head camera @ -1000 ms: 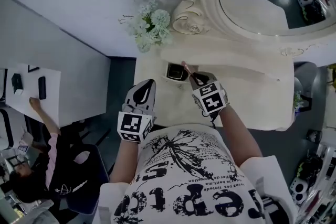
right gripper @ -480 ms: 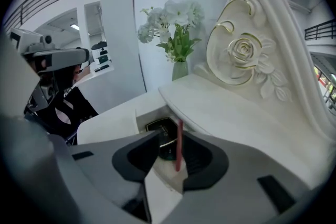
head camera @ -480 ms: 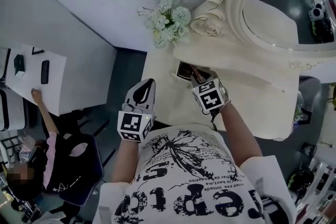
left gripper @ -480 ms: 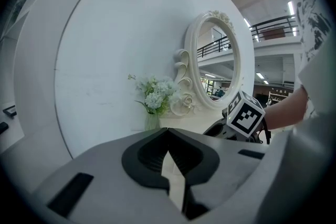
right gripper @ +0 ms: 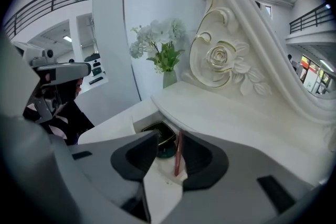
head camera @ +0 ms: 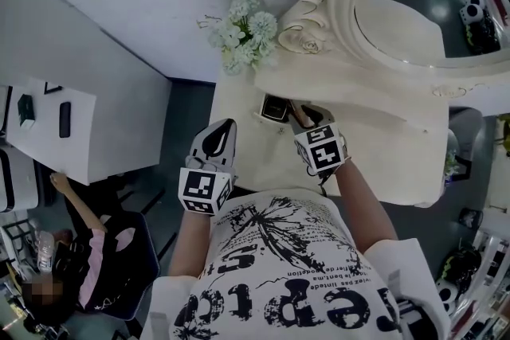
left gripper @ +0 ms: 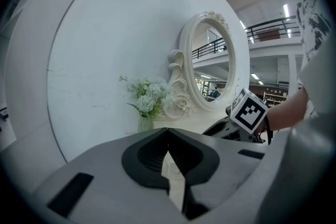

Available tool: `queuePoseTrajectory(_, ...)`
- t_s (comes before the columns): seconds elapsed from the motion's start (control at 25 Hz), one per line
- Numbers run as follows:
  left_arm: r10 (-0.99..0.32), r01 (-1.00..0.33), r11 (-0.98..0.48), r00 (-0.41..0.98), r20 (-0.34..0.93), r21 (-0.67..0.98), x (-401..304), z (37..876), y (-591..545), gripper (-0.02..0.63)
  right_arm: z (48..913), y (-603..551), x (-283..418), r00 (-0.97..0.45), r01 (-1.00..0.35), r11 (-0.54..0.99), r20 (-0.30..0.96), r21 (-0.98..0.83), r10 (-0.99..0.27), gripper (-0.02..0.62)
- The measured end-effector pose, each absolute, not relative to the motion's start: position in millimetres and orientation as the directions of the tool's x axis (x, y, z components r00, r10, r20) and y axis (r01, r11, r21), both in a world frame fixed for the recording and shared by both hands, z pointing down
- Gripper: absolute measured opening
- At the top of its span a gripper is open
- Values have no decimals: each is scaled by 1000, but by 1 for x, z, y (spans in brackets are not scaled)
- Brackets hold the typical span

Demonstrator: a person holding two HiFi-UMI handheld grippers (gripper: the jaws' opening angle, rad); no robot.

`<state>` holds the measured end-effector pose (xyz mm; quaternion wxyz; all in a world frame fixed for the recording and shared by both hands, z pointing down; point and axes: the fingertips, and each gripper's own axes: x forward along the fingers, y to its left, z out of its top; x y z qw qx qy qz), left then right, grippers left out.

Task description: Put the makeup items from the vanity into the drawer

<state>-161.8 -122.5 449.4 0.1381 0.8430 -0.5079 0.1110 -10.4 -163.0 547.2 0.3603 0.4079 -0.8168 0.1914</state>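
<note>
Seemingly loosed, the red pencil (right gripper: 178,152) stands upright between the right gripper's (right gripper: 167,144) just-parting jaws, above the drawer (right gripper: 132,125); the left gripper's (left gripper: 168,132) jaws meet, empty.

Behind both tongs there's a white T-shirt (head camera: 287,267) splashed with black lettering and an inky burst, its short white sleeve (head camera: 396,257) back of the right gripper (head camera: 299,114). Left gripper (head camera: 225,128) and right alike: pale grey shells, black teardrop pads. At each one's rear sits a white marker cube (head camera: 205,191) with black squares.
</note>
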Motion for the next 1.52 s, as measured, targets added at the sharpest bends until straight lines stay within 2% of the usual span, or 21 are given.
queuePoseTrajectory(0.08,-821,-880,-460,472,321,118,-157,447,-123,20,536,-162,-5,-418,-819,573,715,-29,-560,128)
queuePoseTrajectory(0.2,-808,-862,-495,503,305,111,-147,440,-129,20,515,-163,6,-410,-850,527,653,-20,-637,49)
queuePoseTrajectory(0.32,-795,-849,-520,522,307,97,-137,434,-133,20,492,-160,15,-430,-861,508,576,-29,-695,21)
queuePoseTrajectory(0.56,-766,-806,-588,582,273,68,-118,413,-144,20,438,-154,33,-422,-896,440,407,-54,-810,18)
queuePoseTrajectory(0.8,-737,-762,-646,637,224,42,-99,388,-148,20,406,-145,52,-396,-918,383,288,-104,-872,17)
queuePoseTrajectory(1.52,-733,-749,-662,655,183,28,-88,368,-150,20,392,-143,58,-385,-921,387,239,-42,-891,17)
